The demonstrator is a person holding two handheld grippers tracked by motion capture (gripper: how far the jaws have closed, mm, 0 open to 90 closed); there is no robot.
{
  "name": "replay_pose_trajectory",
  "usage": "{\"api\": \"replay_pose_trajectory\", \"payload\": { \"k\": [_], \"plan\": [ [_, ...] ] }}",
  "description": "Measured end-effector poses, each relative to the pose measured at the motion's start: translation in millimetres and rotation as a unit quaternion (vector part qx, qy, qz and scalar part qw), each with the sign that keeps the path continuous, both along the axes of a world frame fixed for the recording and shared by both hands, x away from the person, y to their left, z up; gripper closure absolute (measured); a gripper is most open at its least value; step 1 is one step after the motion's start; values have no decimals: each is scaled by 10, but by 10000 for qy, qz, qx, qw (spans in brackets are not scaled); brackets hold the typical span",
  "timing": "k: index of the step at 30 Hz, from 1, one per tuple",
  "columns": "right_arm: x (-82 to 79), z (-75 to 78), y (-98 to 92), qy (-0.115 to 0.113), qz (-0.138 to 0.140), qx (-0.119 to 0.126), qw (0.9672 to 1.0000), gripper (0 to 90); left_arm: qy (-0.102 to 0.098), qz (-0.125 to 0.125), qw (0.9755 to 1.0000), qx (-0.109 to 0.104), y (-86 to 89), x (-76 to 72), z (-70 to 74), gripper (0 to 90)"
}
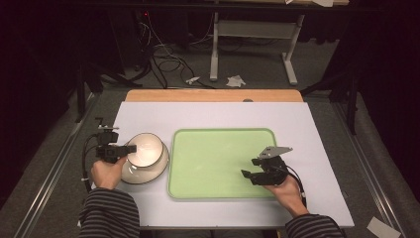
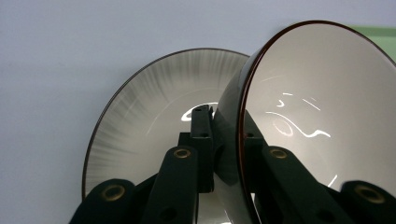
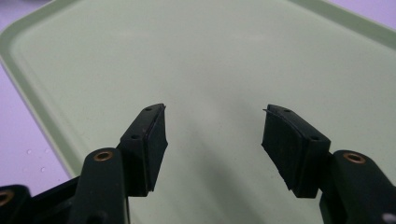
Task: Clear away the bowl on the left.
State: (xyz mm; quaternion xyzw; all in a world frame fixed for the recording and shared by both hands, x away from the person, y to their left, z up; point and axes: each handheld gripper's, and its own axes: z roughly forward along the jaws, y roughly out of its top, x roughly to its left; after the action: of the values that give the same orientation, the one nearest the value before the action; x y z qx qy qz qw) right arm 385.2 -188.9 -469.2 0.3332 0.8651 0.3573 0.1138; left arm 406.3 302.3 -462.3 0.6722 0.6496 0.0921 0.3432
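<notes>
1. The left gripper (image 1: pixel 130 148) is clamped on the wall of the bowl (image 1: pixel 144 149). In the left gripper view one finger (image 2: pixel 202 140) lies against the outside of the wall and the other sits inside the bowl, with the dark rim running between them. The jaws are closed as far as the thin wall lets them.
2. The bowl is tipped up in that grip, its mouth turned toward the tray (image 1: pixel 221 162). It hangs over the plate (image 1: pixel 159 171), which lies flat near the left edge of the table (image 1: pixel 317 144), just beside the tray's left edge.
3. The bowl is round and deep, glossy white inside with a thin dark red-brown rim; light glints streak its inner wall. The plate under it is pale, with grey brush-like streaks fanning out toward a dark rim.
4. The right gripper (image 1: pixel 250 168) stands wide open and holds nothing. In the right gripper view its two fingers (image 3: pixel 150 140) are well apart, and the bare green floor of the tray shows between them.
5. That gripper hovers over the right part of the tray, near its front right corner, well apart from the bowl and plate.
6. The tray is pale green, rectangular, with rounded corners and a raised lip; it lies in the middle of the table.
</notes>
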Motion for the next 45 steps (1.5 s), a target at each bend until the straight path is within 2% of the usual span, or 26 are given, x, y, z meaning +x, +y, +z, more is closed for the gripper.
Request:
{"api": "replay_pose_trajectory", "payload": {
  "k": [3, 8, 12, 15, 20, 27, 29, 32, 33, 34, 35, 36, 40, 45],
  "plan": [
    [-6, 3, 0, -14, 7, -5, 10000, 414, -71, -88, 9999, -31, -32, -6, 43, 822],
    [7, 8, -25, 5, -30, -1, 10000, 414, -234, -324, 9991, 103, -162, -3, 123, 821],
    [-11, 8, -22, -37, -34, 18, 10000, 413, -327, -426, 9985, 51, -209, -10, 165, 822],
    [-12, 6, -33, -46, -52, 20, 10000, 413, -348, -507, 9981, -51, -239, 3, 182, 822],
    [-15, 19, -61, -1, -151, 108, 9998, 413, -357, -671, 9971, -6, -314, 23, 209, 822],
    [-31, 16, -83, -7, -197, 55, 9998, 413, -366, -929, 9950, 19, -450, 53, 247, 822],
    [-34, 20, -90, 1, -234, 36, 9997, 413, -365, -1030, 9940, 42, -490, 58, 254, 822],
    [-60, 40, -94, -41, -244, -3, 9997, 416, -404, -1347, 9901, 49, -581, 45, 277, 821],
    [-60, 40, -94, -41, -244, -3, 9997, 416, -404, -1347, 9901, 49, -581, 45, 277, 822],
    [-77, 43, -91, -57, -271, 30, 9996, 416, -414, -1454, 9885, 20, -629, 45, 298, 822],
    [-77, 43, -91, -57, -271, 30, 9996, 416, -414, -1454, 9885, 20, -629, 45, 298, 822],
    [-80, 38, -97, -53, -299, 40, 9995, 417, -434, -1546, 9870, -9, -678, 53, 314, 822],
    [-69, 36, -119, -20, -313, -18, 9995, 419, -434, -1656, 9852, 18, -753, 71, 321, 822],
    [-85, 51, -155, -51, -363, 94, 9993, 421, -374, -1826, 9825, 50, -854, 78, 315, 821]
  ]
}}
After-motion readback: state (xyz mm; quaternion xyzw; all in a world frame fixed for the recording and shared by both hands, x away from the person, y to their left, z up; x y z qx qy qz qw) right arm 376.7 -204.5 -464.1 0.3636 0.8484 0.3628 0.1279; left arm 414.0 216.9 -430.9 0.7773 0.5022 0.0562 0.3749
